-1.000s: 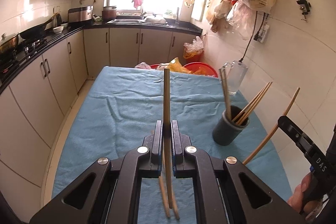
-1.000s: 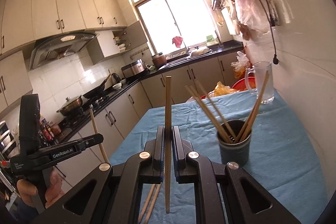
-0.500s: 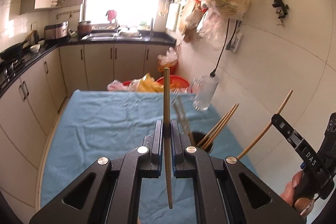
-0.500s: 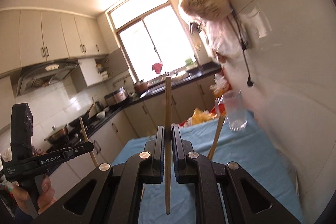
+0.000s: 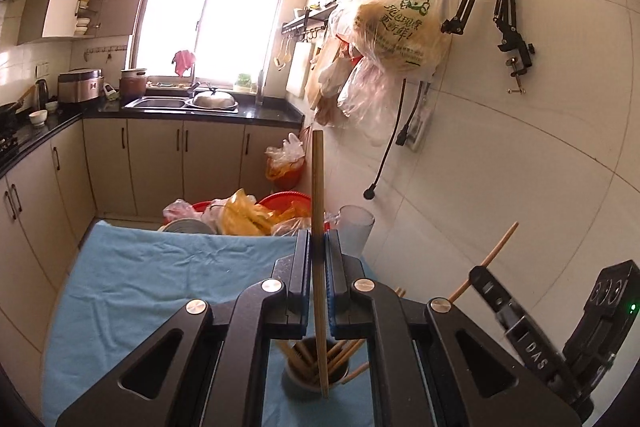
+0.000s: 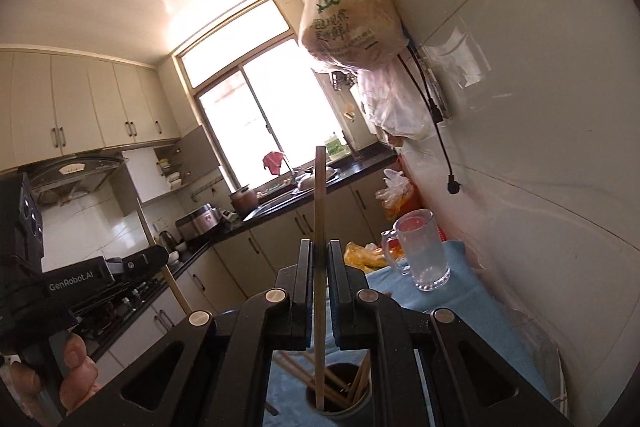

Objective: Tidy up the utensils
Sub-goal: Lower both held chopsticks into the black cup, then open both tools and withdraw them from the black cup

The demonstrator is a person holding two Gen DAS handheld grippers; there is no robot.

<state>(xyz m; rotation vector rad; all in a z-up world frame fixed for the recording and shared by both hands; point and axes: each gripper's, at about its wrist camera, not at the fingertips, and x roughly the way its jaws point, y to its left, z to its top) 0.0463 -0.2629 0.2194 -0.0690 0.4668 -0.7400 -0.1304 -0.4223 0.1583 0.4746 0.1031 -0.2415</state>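
Observation:
My left gripper (image 5: 318, 239) is shut on an upright wooden chopstick (image 5: 318, 187); its lower tip hangs over the dark grey holder cup (image 5: 296, 385), which holds several chopsticks. My right gripper (image 6: 320, 251) is shut on another upright chopstick (image 6: 320, 203), whose lower end reaches into the same cup (image 6: 340, 409). The right gripper (image 5: 532, 343) also shows at the lower right of the left wrist view, the left gripper (image 6: 100, 273) at the left of the right wrist view. Both hover right above the cup.
The cup stands on a table with a blue cloth (image 5: 160, 279) beside the tiled wall. A glass mug (image 6: 424, 255) stands behind it. Red basins and plastic bags (image 5: 248, 211) lie past the table's far end. Bags hang from wall hooks (image 5: 400, 27).
Both grippers have risen and moved in over the cup, tilting upward. The cup has passed from ahead to right beneath the jaws, and the right chopstick's tip has come down into it.

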